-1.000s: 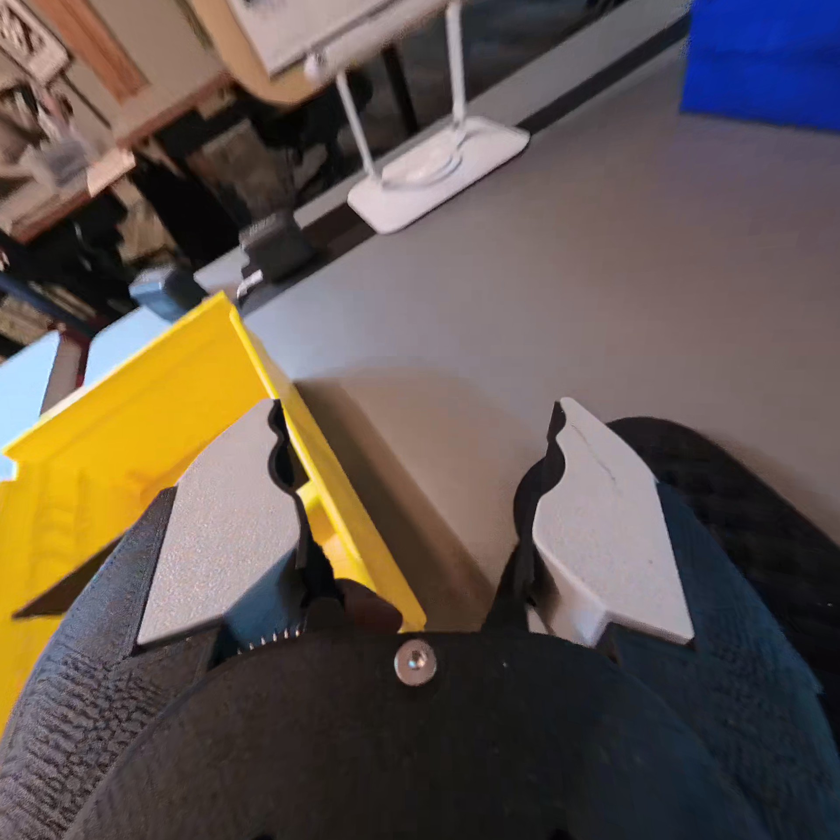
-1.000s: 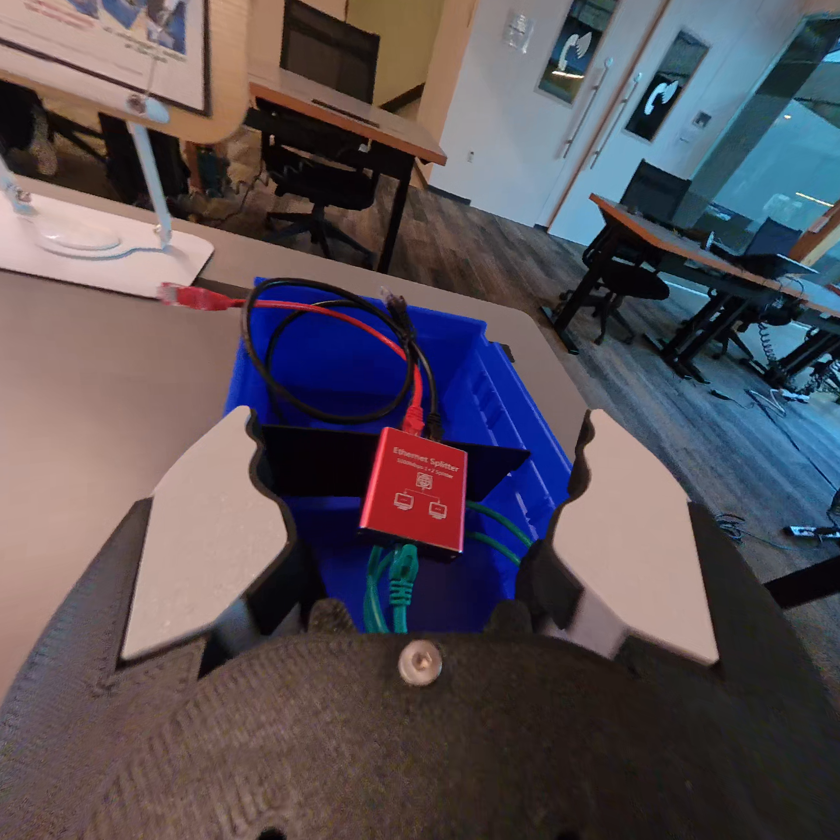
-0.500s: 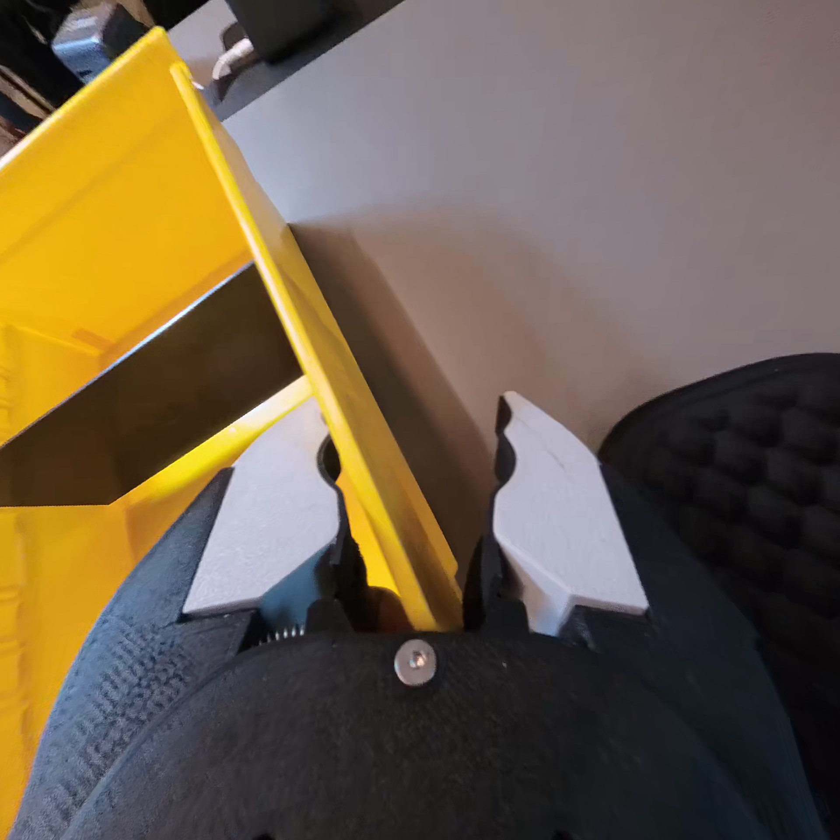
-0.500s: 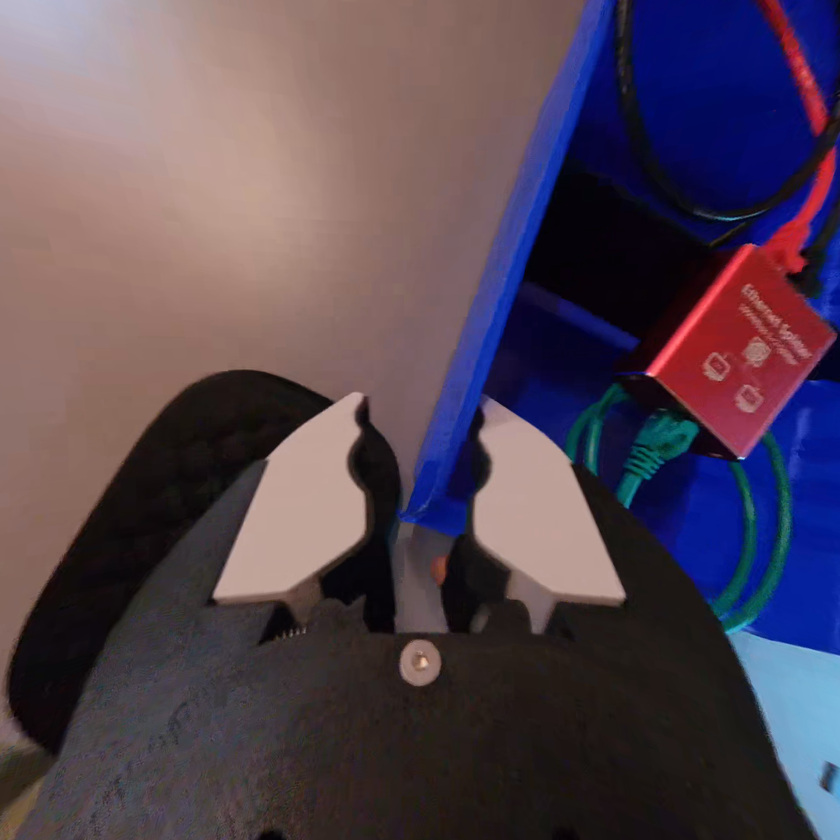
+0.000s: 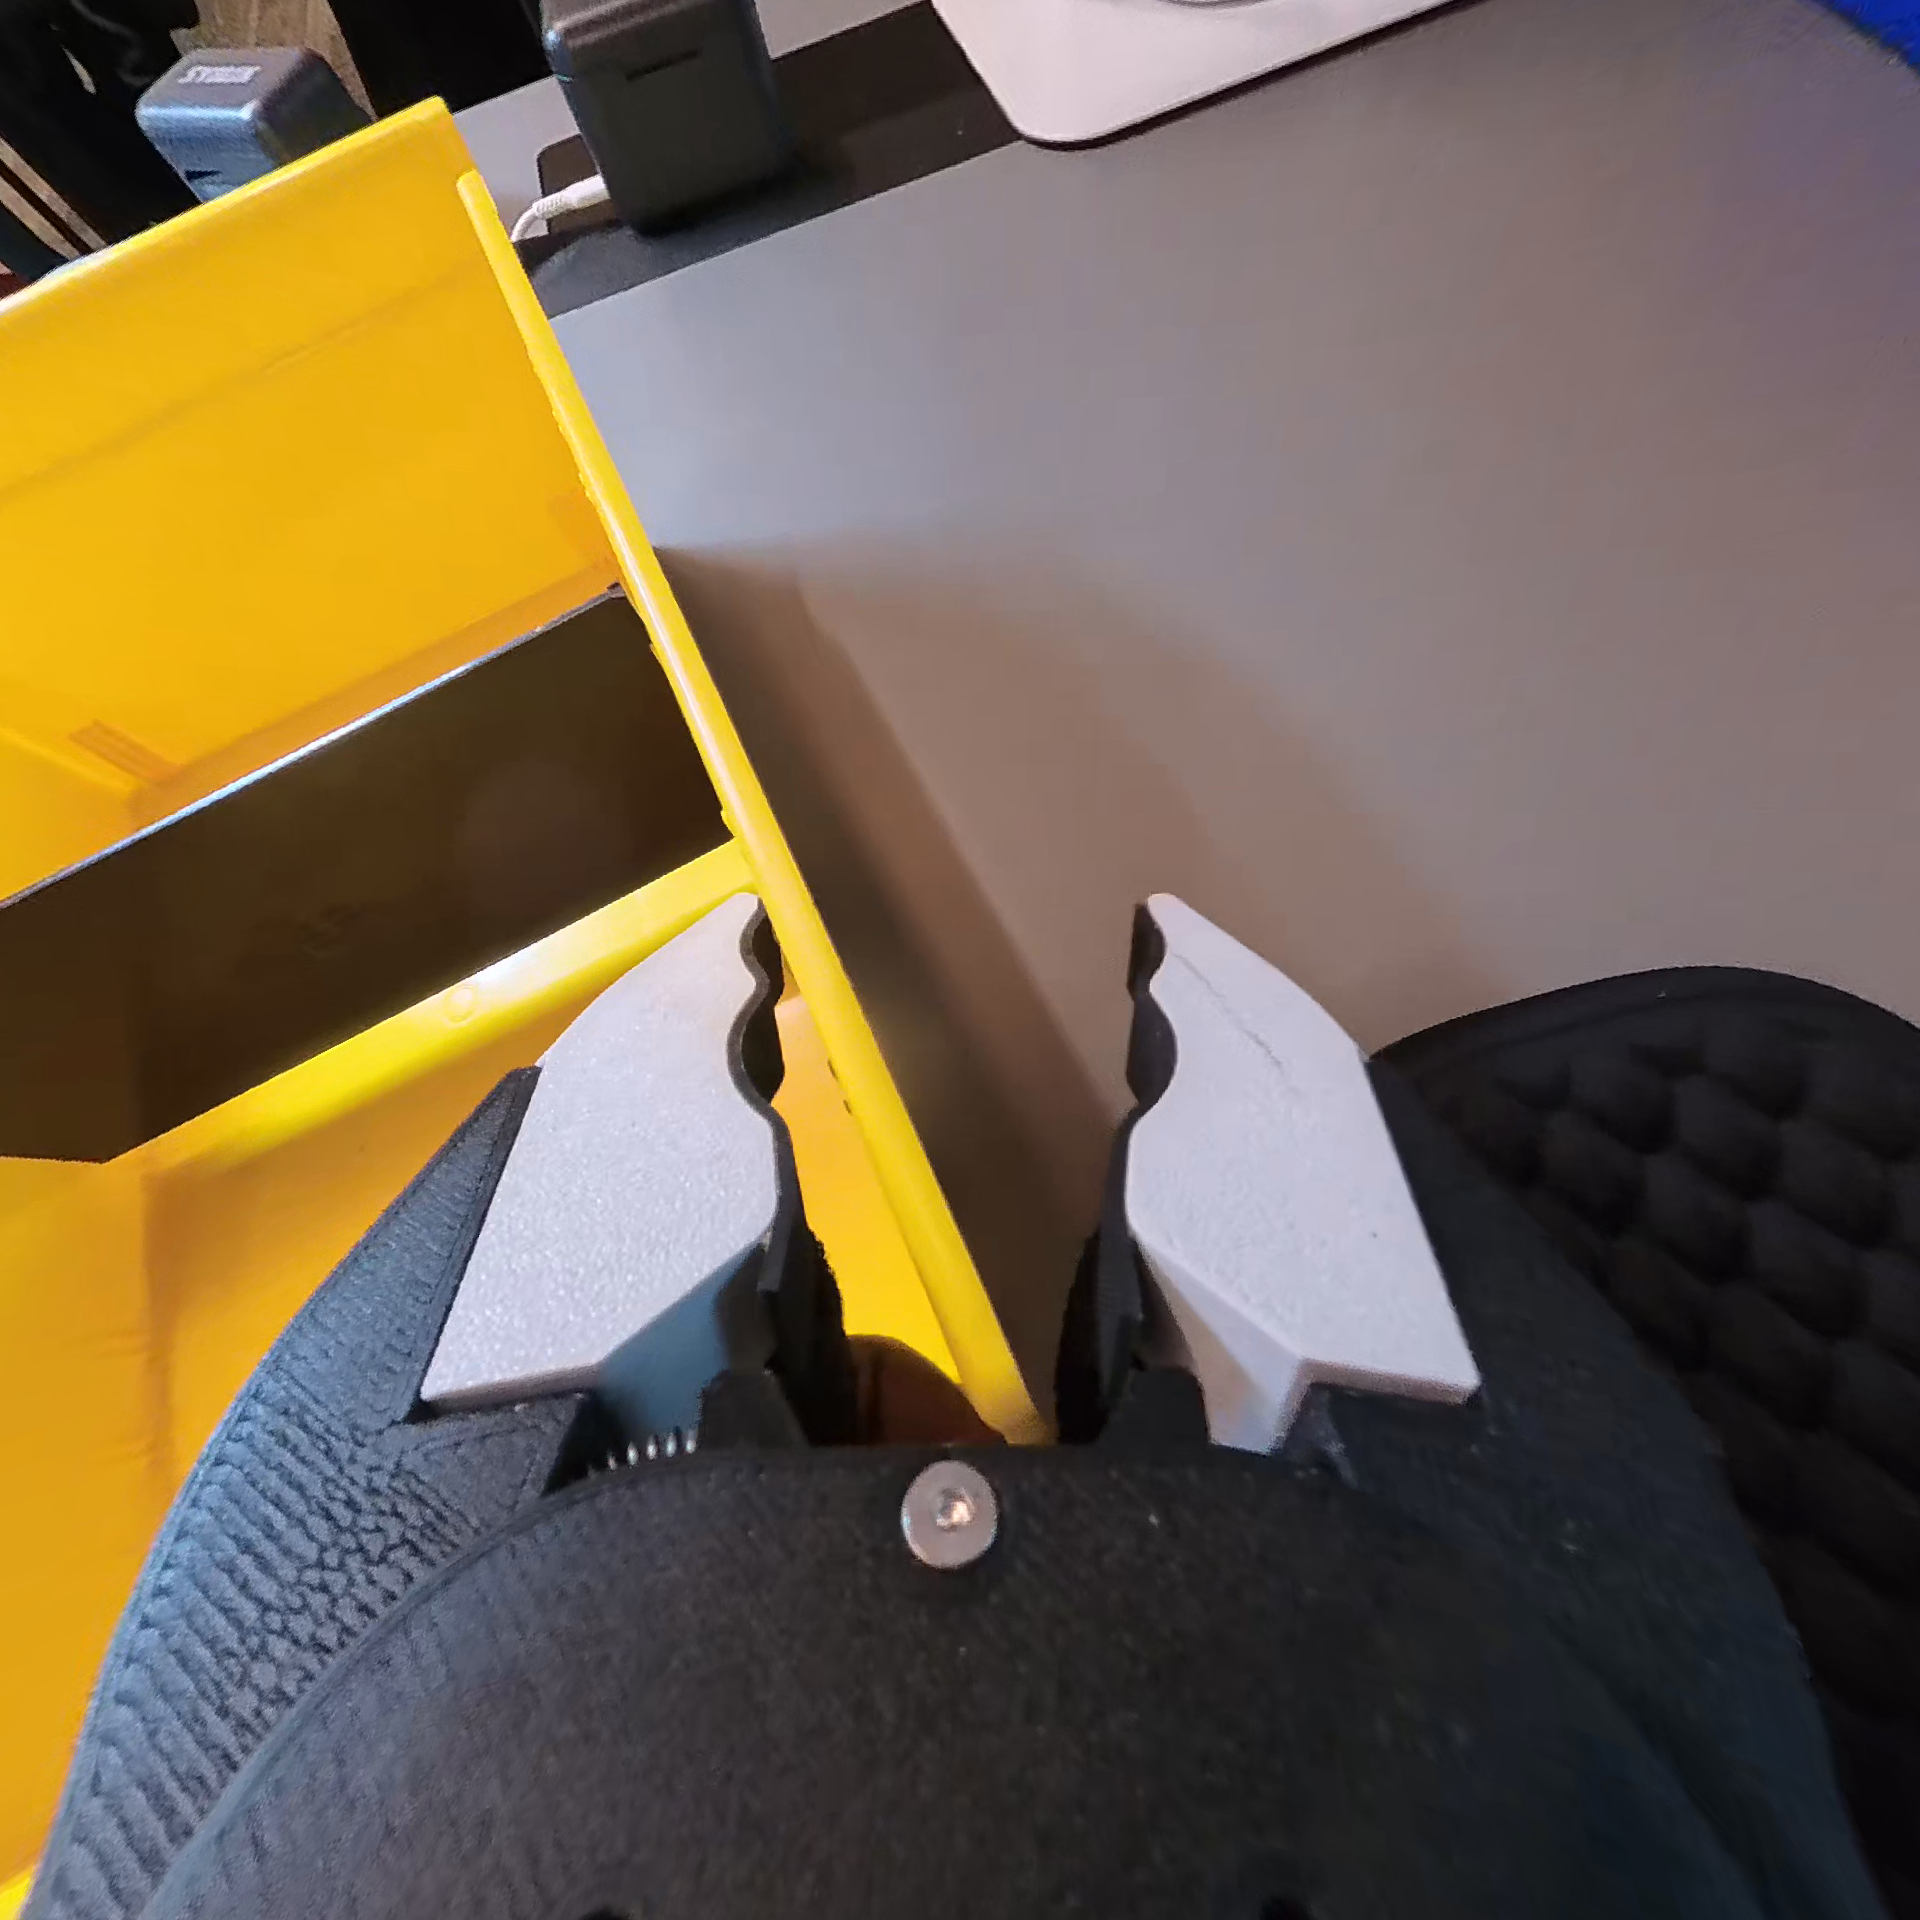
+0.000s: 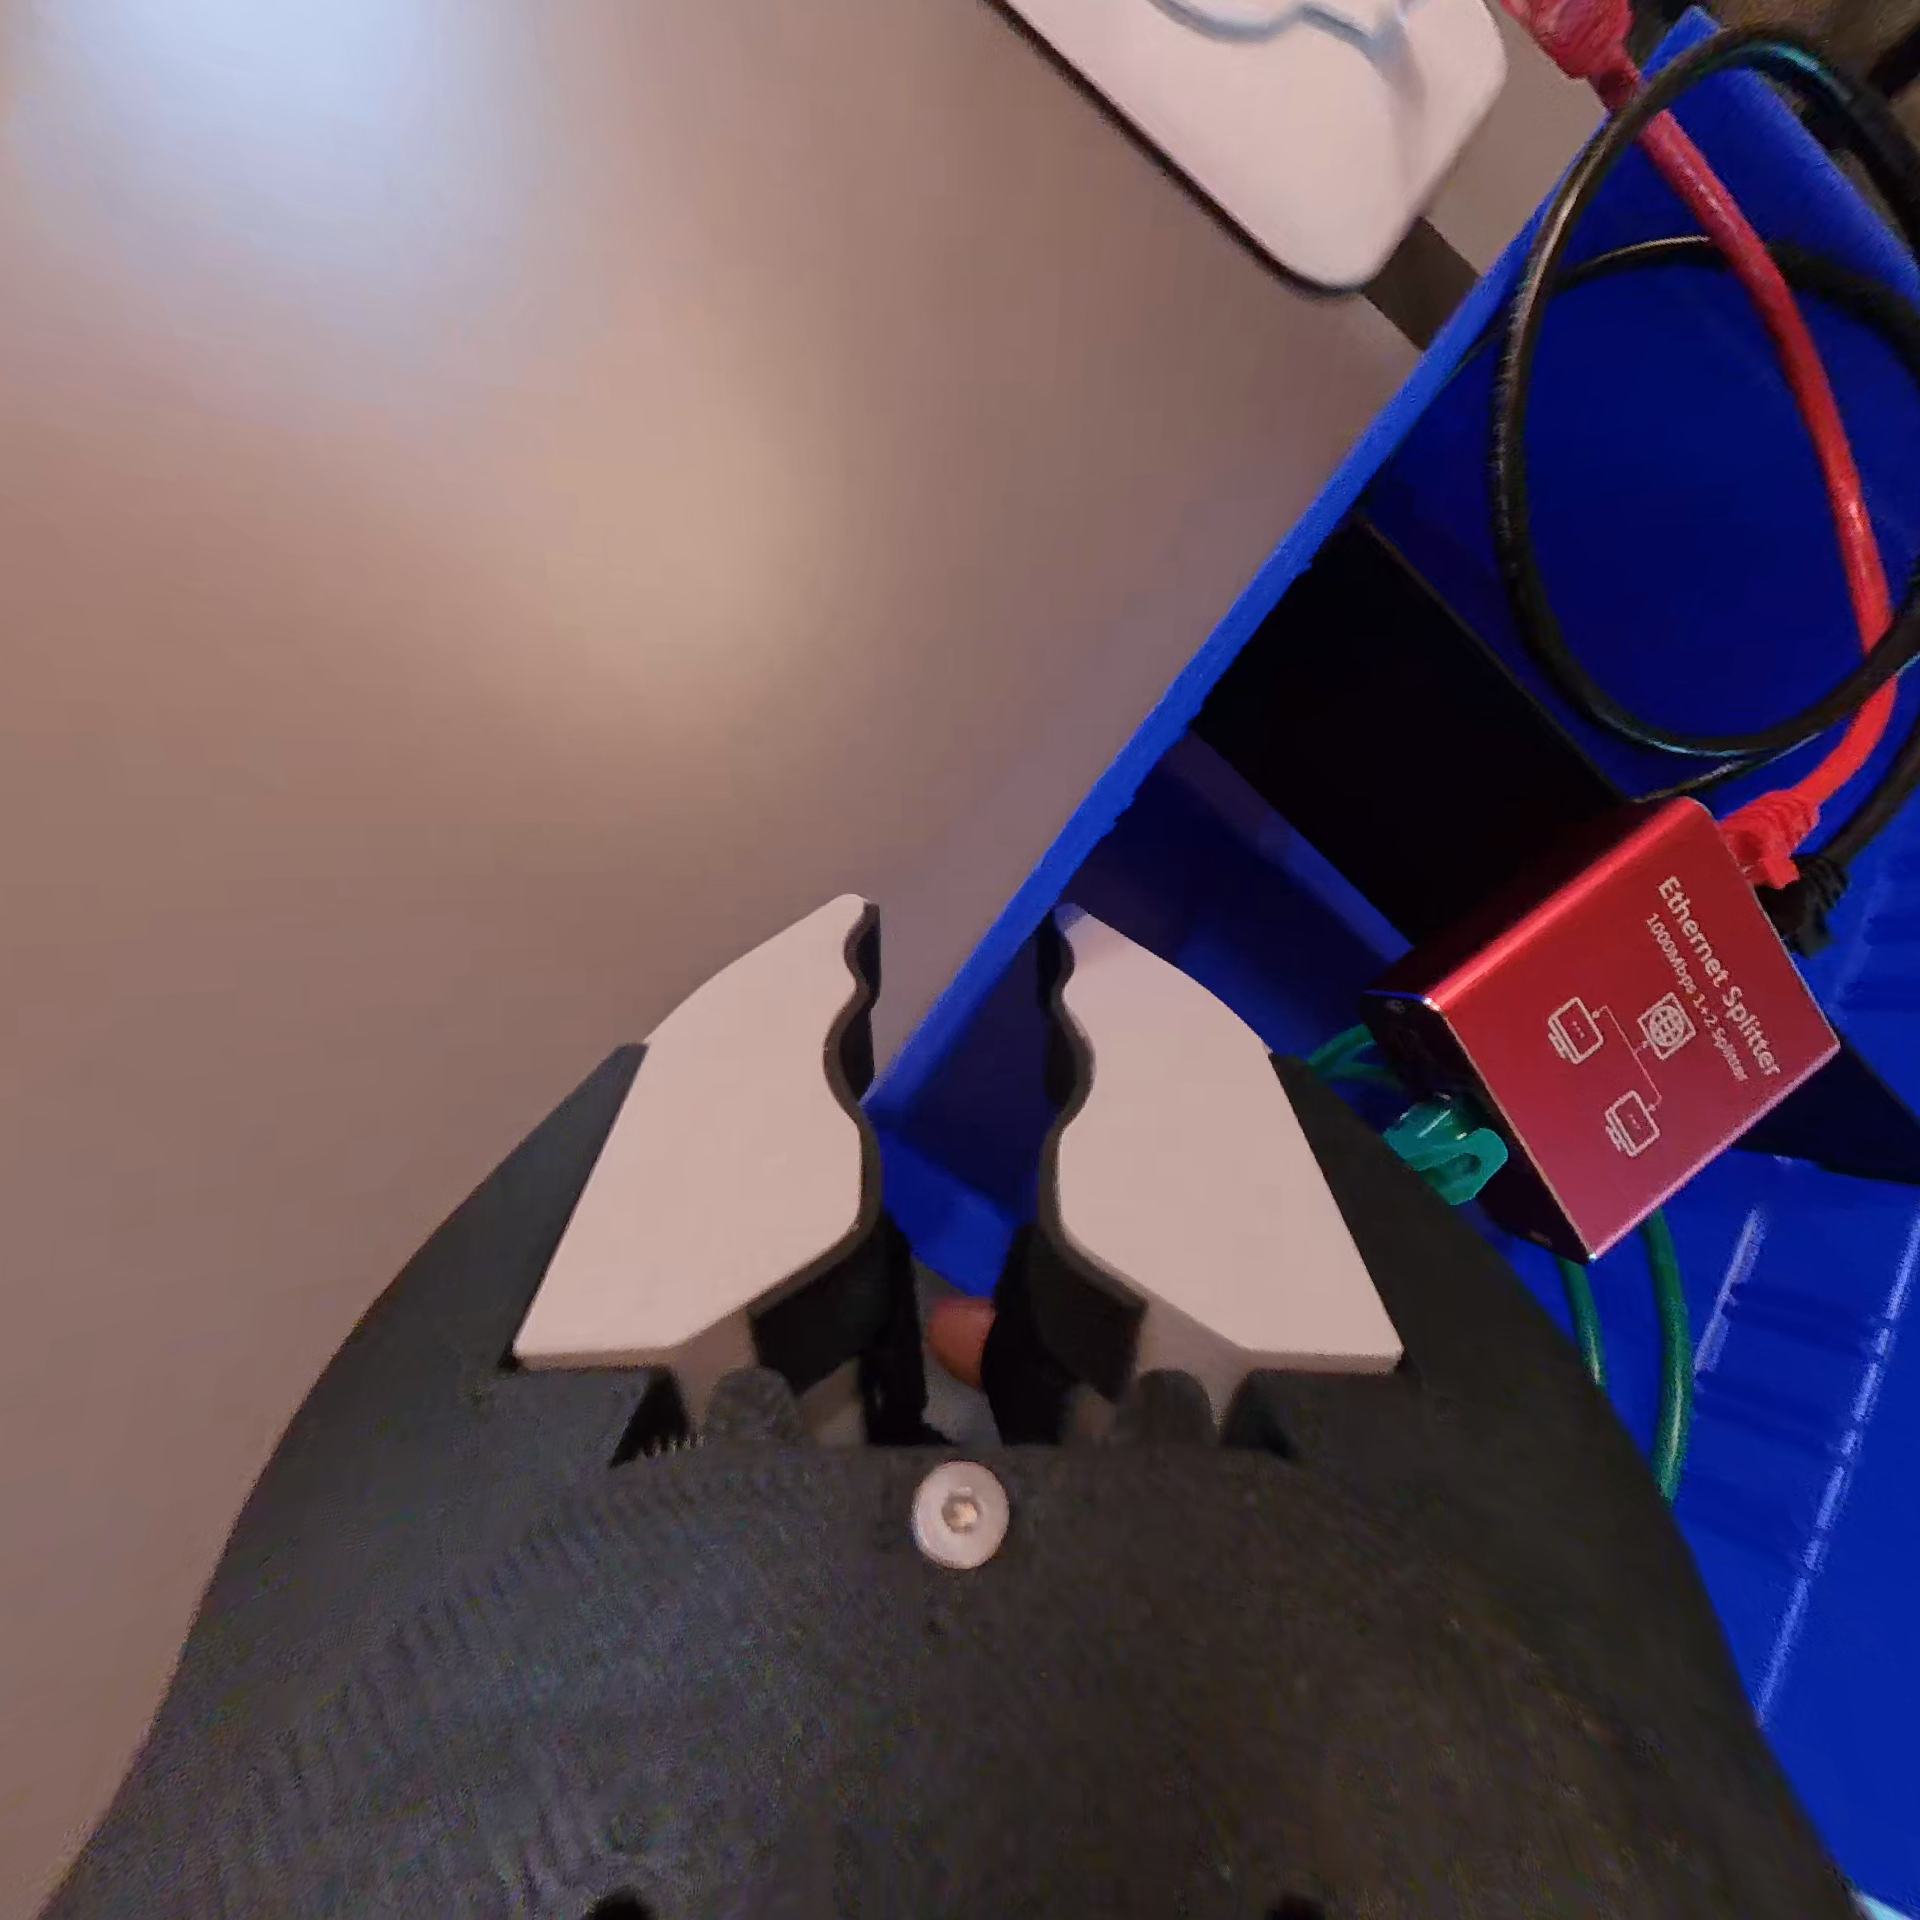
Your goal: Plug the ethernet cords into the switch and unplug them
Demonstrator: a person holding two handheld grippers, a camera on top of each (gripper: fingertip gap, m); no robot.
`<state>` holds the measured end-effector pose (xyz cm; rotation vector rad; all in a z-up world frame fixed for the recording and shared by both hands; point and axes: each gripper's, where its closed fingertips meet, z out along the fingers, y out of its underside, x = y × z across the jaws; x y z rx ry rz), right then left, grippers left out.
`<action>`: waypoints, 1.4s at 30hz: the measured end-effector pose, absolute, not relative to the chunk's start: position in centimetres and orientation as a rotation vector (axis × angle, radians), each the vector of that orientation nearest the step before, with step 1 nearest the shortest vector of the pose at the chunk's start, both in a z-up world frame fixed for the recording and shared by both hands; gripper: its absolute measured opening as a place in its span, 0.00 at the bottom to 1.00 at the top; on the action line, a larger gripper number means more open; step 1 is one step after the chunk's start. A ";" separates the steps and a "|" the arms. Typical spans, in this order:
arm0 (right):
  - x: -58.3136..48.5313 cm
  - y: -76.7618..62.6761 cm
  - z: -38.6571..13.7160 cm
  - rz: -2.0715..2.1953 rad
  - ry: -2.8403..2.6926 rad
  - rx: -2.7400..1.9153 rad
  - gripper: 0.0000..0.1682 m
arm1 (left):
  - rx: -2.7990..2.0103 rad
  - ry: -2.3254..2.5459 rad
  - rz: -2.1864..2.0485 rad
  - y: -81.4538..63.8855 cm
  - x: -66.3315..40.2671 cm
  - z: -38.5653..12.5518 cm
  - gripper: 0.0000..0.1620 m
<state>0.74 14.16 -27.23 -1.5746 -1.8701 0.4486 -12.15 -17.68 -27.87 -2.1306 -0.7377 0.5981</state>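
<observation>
A small red switch box (image 6: 1600, 1029) lies in a blue bin (image 6: 1247, 644). A red cord (image 6: 1808, 416) and a black cord (image 6: 1517, 416) enter its far end. A green cord (image 6: 1444, 1153) enters its near end. My right gripper (image 6: 956, 925) is shut on the blue bin's left wall, left of the switch. My left gripper (image 5: 951, 925) straddles the right wall of a yellow bin (image 5: 260, 416). That wall runs slantwise between the jaws, from the left fingertip to the base of the right finger. The jaws look closed against it.
Each bin holds a black divider, one in the yellow bin (image 5: 364, 883) and one in the blue bin (image 6: 1382, 707). A white stand base (image 5: 1195, 62) and a black charger block (image 5: 665, 104) sit at the grey table's far edge. A black padded object (image 5: 1662, 1247) lies right of my left gripper. My right fingertips sit around 35 cm from my left ones. Measured from the fingertips, the black charger block (image 5: 665, 104) is 35 cm or so from the left gripper and 45 cm from the right.
Both grippers dropped from above the bins onto the bin walls and narrowed. The right jaws closed further on the blue wall. The left view tilted up, its jaw width unchanged over the last half second.
</observation>
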 end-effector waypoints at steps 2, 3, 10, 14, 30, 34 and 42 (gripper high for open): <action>-0.7 11.9 -27.2 0.481 -1.914 -1.533 0.18 | -2.122 -0.731 0.573 -17.2 -11.9 -27.8 0.43; -1.3 10.7 -27.2 0.492 -1.935 -1.512 0.19 | -2.119 -0.725 0.561 -16.9 -11.7 -27.8 0.45; -5.3 2.6 -27.1 0.599 -2.058 -1.353 0.22 | -2.014 -0.691 0.513 -15.4 -11.0 -26.4 0.50; -7.6 -1.6 -27.1 0.657 -2.115 -1.254 0.23 | -1.940 -0.606 0.372 -15.6 -9.4 -23.6 0.51; -11.5 -14.5 -20.4 1.359 -1.892 -0.954 0.33 | -1.842 -1.054 0.897 -38.6 -16.8 -22.1 0.51; -8.4 -18.0 -20.0 1.447 -1.897 -0.921 0.46 | -1.827 -1.033 0.681 -37.0 -17.2 -24.7 0.52; -8.5 -21.0 -25.3 1.245 -2.142 -0.951 0.32 | -1.849 -1.009 0.627 -36.0 -17.9 -27.3 0.36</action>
